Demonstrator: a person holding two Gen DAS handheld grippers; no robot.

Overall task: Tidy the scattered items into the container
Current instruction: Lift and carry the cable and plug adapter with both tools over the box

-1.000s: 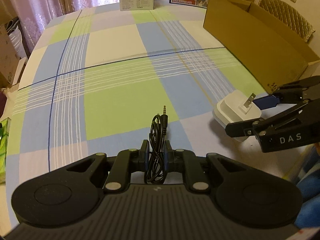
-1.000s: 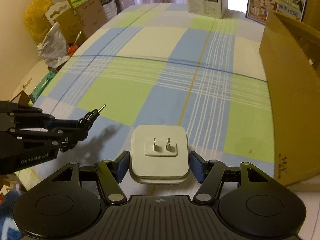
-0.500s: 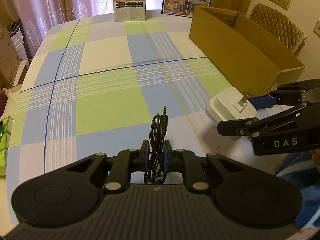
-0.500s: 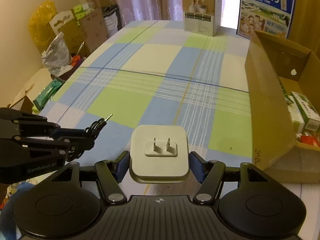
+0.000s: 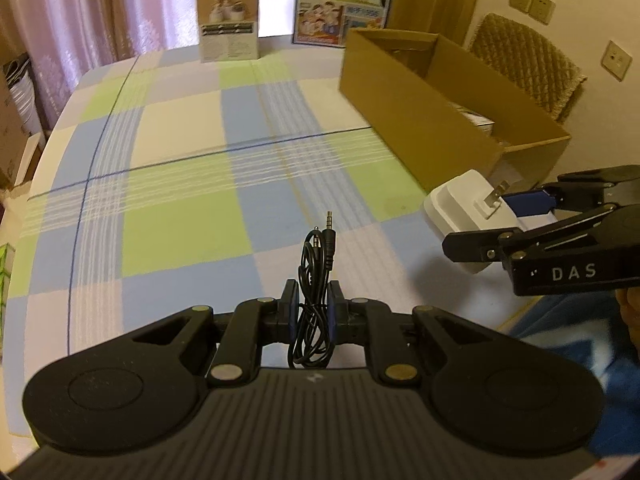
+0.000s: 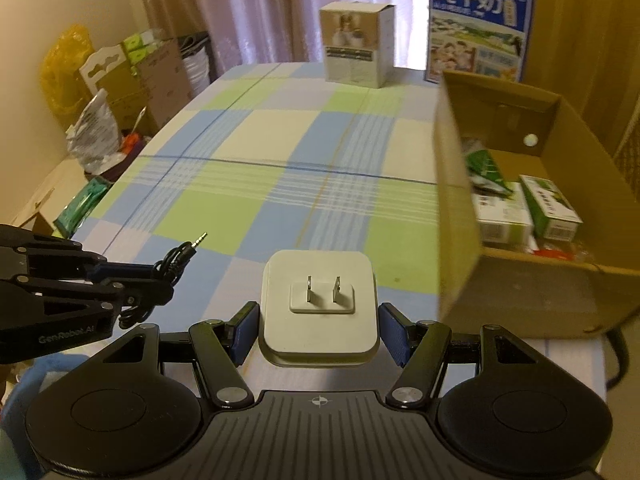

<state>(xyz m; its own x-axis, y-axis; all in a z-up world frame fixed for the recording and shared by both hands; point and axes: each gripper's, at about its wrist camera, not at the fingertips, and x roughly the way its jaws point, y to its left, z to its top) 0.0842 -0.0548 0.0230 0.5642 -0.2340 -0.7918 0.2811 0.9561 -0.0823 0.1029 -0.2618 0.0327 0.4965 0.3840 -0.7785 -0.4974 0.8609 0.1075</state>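
Note:
My left gripper (image 5: 313, 306) is shut on a coiled black audio cable (image 5: 316, 276), its jack plugs pointing forward, held above the checked tablecloth. It also shows in the right wrist view (image 6: 160, 280), low on the left. My right gripper (image 6: 319, 322) is shut on a white plug adapter (image 6: 319, 304) with two metal prongs facing up; the adapter also shows in the left wrist view (image 5: 468, 216). The open cardboard box (image 6: 456, 184) stands to the right, holding several small green-and-white boxes (image 6: 548, 204).
A white product box (image 5: 229, 26) and a blue milk carton (image 5: 342, 4) stand at the table's far edge. A chair (image 5: 524, 64) sits behind the cardboard box. Bags and boxes (image 6: 100, 92) are piled beyond the table's left side.
Both grippers have risen with their loads, so the inside of the cardboard box has come into view. Their grips have not changed.

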